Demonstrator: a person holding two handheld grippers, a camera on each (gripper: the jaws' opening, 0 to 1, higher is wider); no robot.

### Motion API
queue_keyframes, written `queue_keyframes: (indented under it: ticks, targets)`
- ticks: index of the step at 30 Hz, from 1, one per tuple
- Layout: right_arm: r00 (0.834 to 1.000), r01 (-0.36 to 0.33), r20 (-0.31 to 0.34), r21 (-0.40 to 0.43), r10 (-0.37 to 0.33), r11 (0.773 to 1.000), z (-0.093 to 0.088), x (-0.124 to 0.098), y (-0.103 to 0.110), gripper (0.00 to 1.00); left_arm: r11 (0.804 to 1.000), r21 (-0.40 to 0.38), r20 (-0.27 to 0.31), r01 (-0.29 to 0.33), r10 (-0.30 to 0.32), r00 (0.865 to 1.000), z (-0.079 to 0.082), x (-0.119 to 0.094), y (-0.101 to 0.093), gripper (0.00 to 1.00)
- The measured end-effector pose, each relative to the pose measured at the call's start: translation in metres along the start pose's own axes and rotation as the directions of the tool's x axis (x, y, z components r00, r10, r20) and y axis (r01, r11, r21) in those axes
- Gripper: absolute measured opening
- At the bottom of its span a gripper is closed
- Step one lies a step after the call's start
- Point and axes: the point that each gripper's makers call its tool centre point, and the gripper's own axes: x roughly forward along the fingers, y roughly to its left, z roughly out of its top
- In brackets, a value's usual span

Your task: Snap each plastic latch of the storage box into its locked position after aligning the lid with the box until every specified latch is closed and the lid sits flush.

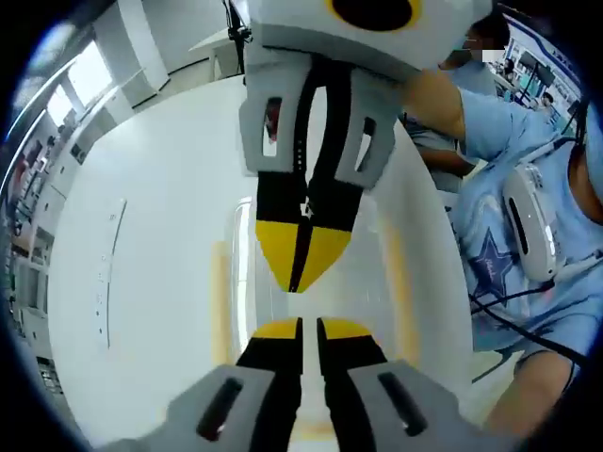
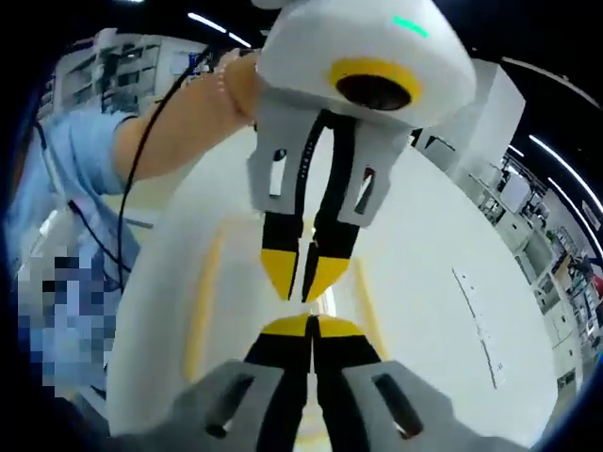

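Two claws, each pressed together and empty, meet tip to tip above a clear lidded box.
Left claw (image 1: 309, 330) and right claw (image 2: 309, 327) hover over the storage box (image 1: 236, 282) on the white surface (image 1: 160, 311); pressing off-centre could tilt its lid.

Under both claws lies a clear, glossy plastic storage box lid (image 1: 243, 273) with pale yellow translucent plastic edge strips (image 1: 219, 301), resting on a smooth, glossy white table (image 1: 160, 235). The left gripper (image 1: 307, 330) and the right gripper (image 1: 303, 259) opposite it share matt grey plastic shells, black fingers and matt yellow tips. Beyond the right gripper, the person's light blue shirt (image 1: 499, 254) looks like soft cloth.
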Motion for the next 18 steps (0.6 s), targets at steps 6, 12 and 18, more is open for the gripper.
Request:
queue_keyframes:
  ticks: [6,12,18]
  targets:
    - [0.993,-0.013,-0.118,-0.059,0.006,0.998,0.000,0.009,0.004,0.00,1.000,-0.021,0.067,-0.010,0.011,0.998,-0.008,-0.006,0.003,0.05]
    - [0.955,-0.004,-0.294,-0.155,-0.042,0.988,-0.005,0.008,0.006,0.00,0.997,-0.070,0.178,-0.013,0.026,0.984,-0.019,-0.011,0.009,0.03]
    - [0.923,-0.008,-0.380,-0.159,-0.054,0.987,-0.005,0.012,0.005,0.00,0.992,-0.044,0.197,-0.115,0.121,0.973,-0.031,-0.022,0.018,0.07]
